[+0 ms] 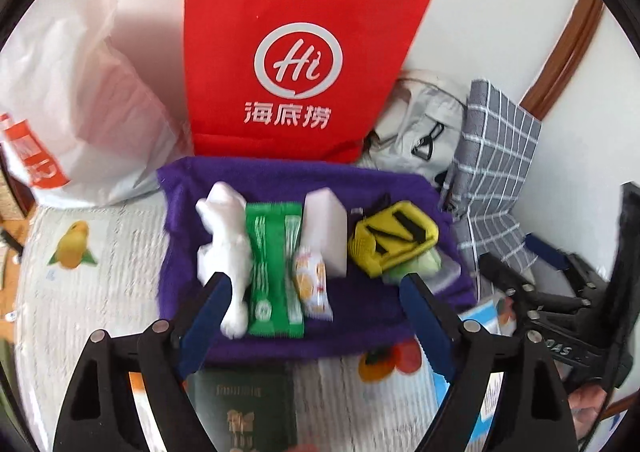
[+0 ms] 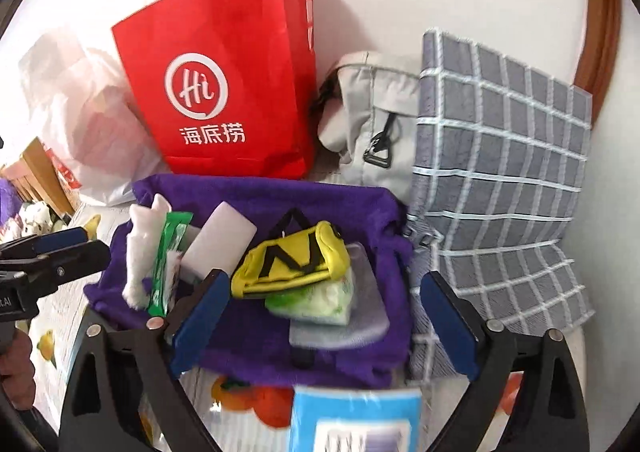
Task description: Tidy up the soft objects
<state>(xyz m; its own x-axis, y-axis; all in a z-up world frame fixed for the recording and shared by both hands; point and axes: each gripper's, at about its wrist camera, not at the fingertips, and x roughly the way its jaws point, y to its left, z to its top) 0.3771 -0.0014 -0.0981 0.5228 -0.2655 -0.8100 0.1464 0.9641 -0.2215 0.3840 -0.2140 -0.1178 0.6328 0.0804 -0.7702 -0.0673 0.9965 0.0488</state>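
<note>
Left wrist view, left gripper point(image 1: 316, 294) jaws wide and empty, white plush toy point(image 1: 226, 252) lying on folded purple fleece towel point(image 1: 360, 316), long axis running toward the red paper bag point(image 1: 296, 64), beside the left finger, right wrist view, right gripper point(image 2: 324, 308) jaws wide and empty, yellow fabric pouch point(image 2: 292, 258) on the towel, lengthwise across, between and beyond the fingers.

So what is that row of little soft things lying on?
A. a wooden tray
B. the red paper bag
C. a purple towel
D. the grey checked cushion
C: the white plush toy, green packet, white sponge block and yellow pouch all rest on the purple towel, with the red bag standing behind it and the checked cushion off to its right.
</note>
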